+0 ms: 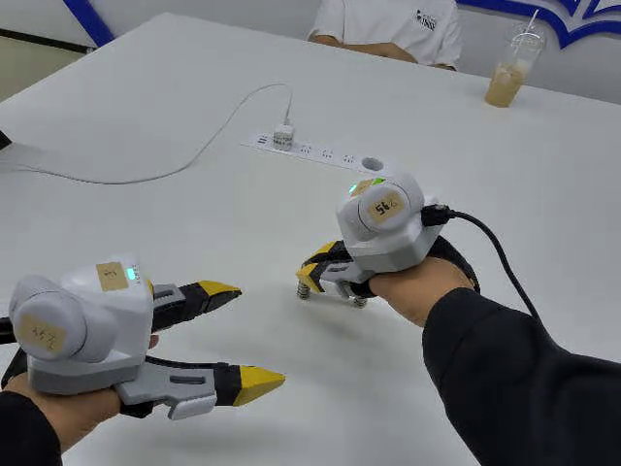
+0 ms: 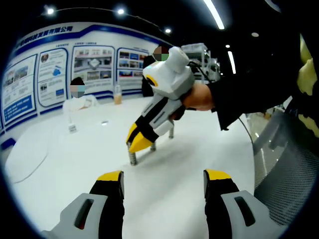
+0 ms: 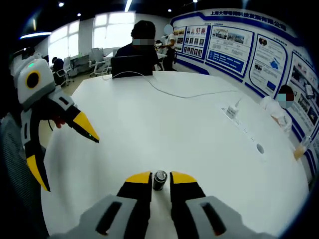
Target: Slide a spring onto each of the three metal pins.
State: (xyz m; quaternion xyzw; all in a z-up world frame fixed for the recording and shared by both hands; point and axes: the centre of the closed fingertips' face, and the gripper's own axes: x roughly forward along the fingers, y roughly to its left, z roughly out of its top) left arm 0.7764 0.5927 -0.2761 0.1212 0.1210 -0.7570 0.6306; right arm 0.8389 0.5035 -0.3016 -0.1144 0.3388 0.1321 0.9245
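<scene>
The right tongs, grey with yellow-and-black tips, were closed almost fully on a small dark coiled metal spring. The spring stood upright on the white tabletop between the two tips. In the left gripper view three short upright metal pins stood in a close row under that tool. The two nearer ones showed coils, and the nearest sat right at the yellow tips. In the head view the row lay near the middle of the tabletop, just left of the hand that held the right tool.

The left tongs were wide open and held nothing. They were at the near left of the tabletop, well apart from the pins.

A black cable ran from the right tool toward the near right. Farther off lay a white power strip, with a white cord curving away to the left. At the far right stood a clear plastic cup of tan iced drink. A person in a white shirt sat at the far edge.
</scene>
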